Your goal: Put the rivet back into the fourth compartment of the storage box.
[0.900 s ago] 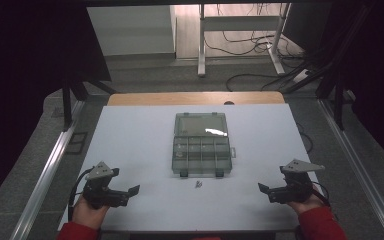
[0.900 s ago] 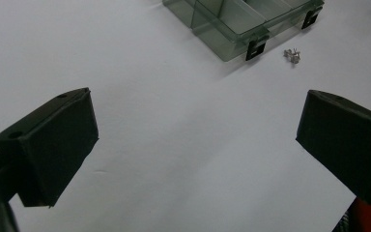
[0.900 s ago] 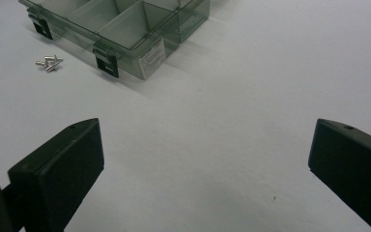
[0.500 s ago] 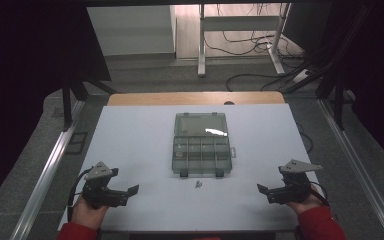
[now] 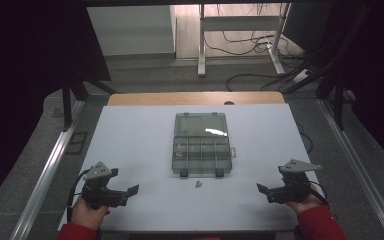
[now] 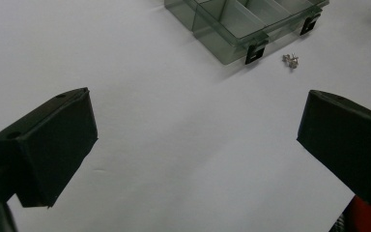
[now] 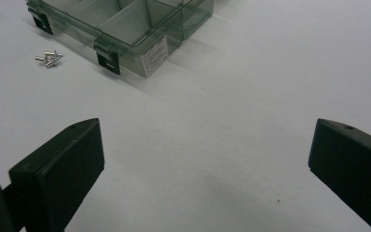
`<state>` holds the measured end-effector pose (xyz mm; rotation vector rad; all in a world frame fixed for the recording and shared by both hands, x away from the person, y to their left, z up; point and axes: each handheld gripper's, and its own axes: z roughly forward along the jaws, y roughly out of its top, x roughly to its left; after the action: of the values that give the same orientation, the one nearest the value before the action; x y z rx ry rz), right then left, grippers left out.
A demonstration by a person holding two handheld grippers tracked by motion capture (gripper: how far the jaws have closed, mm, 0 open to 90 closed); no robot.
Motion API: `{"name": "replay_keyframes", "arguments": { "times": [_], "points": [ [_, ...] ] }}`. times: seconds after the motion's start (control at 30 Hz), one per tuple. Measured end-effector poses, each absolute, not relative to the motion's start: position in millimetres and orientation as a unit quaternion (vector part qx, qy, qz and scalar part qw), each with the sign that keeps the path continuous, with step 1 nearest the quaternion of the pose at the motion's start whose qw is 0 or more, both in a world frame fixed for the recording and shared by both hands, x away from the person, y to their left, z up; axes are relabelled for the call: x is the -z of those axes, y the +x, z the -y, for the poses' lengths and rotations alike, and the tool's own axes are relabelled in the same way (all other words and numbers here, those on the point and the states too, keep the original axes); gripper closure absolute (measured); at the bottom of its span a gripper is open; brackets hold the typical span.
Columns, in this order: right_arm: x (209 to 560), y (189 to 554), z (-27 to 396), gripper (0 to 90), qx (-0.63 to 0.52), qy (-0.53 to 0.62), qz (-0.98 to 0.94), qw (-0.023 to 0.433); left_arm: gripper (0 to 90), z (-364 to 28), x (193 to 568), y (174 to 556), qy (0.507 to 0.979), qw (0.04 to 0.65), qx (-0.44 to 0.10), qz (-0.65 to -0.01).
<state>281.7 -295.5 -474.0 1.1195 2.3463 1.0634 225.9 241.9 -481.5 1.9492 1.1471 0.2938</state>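
Both pairs of black fingers stand wide apart with nothing between them. From the high view, the left gripper (image 5: 130, 191) rests low at the lower left of the frame on the white table top (image 5: 140, 140), held by a hand in a red sleeve, and the right gripper (image 5: 263, 189) sits at the lower right, likewise held. Between them, nearer the centre of the frame, lies a smoky transparent plastic compartment box (image 5: 201, 144) with its lid laid open toward the top; just below its lower edge sits a small cluster of silvery metal screws (image 5: 198, 184), apart from both grippers. Looking along the left gripper's jaws, one black finger (image 6: 53, 145) fills the lower left and the other the right edge, bare white table between them; the box's corner with two black latches sits at the upper middle, the screws just right of it. Along the right gripper's jaws, the fingers (image 7: 63, 169) again flank bare table, the box at the upper left, the screws at the far left beside its latch.
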Motion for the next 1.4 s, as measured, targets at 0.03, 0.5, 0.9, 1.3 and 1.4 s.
{"name": "replay_keyframes", "arguments": {
  "times": [0.03,0.5,0.9,1.3,1.4],
  "points": [
    [474.1,281.8,295.4,0.0,-0.373,0.393,-0.824,0.166,0.5,-241.6,481.4,225.9,0.777,0.417,-0.117,-0.457],
    [474.9,282.9,294.6,0.0,-0.368,0.392,-0.826,0.166,0.6,-229.3,476.7,231.3,0.787,0.424,-0.106,-0.437],
    [476.1,283.6,292.8,0.0,-0.364,0.39,-0.829,0.166,1.8,-209.0,474.1,244.5,0.792,0.434,-0.083,-0.422],
    [477.0,284.2,291.6,0.0,-0.362,0.389,-0.831,0.163,1.6,-171.0,478.1,260.2,0.831,0.389,-0.056,-0.395],
    [477.5,284.3,291.2,0.0,-0.36,0.389,-0.833,0.161,1.4,-164.2,479.1,264.1,0.839,0.381,-0.046,-0.386]
  ]
}}
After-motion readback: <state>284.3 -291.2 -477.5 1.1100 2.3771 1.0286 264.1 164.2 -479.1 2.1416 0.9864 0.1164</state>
